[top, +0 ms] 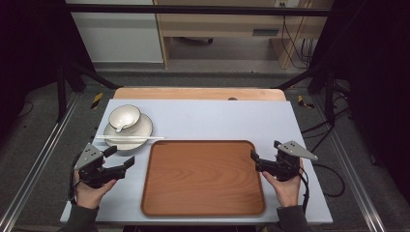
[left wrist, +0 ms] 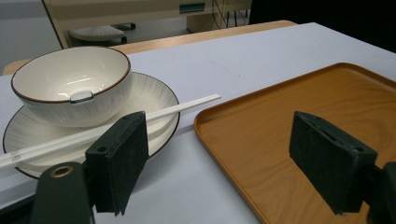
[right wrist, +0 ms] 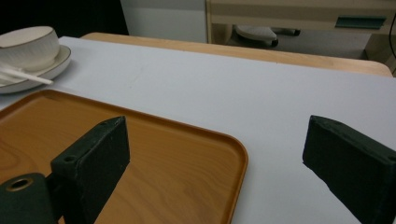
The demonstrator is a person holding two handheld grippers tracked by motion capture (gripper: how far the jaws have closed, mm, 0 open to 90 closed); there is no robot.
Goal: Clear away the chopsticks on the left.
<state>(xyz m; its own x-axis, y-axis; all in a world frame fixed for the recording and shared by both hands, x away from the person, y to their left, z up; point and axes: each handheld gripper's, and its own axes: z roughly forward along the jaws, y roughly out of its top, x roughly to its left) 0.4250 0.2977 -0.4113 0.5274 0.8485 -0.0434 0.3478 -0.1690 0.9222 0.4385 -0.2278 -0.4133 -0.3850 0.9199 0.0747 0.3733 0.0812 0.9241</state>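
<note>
High view: chopsticks (top: 129, 138) lying across the near rim of a white plate (top: 145, 126), bowl (top: 124, 117) with a spoon (top: 119, 127) stacked on it, far left on the bench (top: 217, 118). Just right, an empty wooden tray (top: 203, 177). Left gripper (top: 121, 157) released, nearest the plate; right gripper (top: 253, 155) also released, at the tray's right edge. Likely next: carry dishes onto tray. Best approached low, gripping the plate rim squarely, keeping it level to avoid rolling chopsticks.

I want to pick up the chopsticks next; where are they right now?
In the high view the chopsticks lie across the near rim of the plate at the table's left, just in front of the bowl, their tips pointing toward the tray.
</note>
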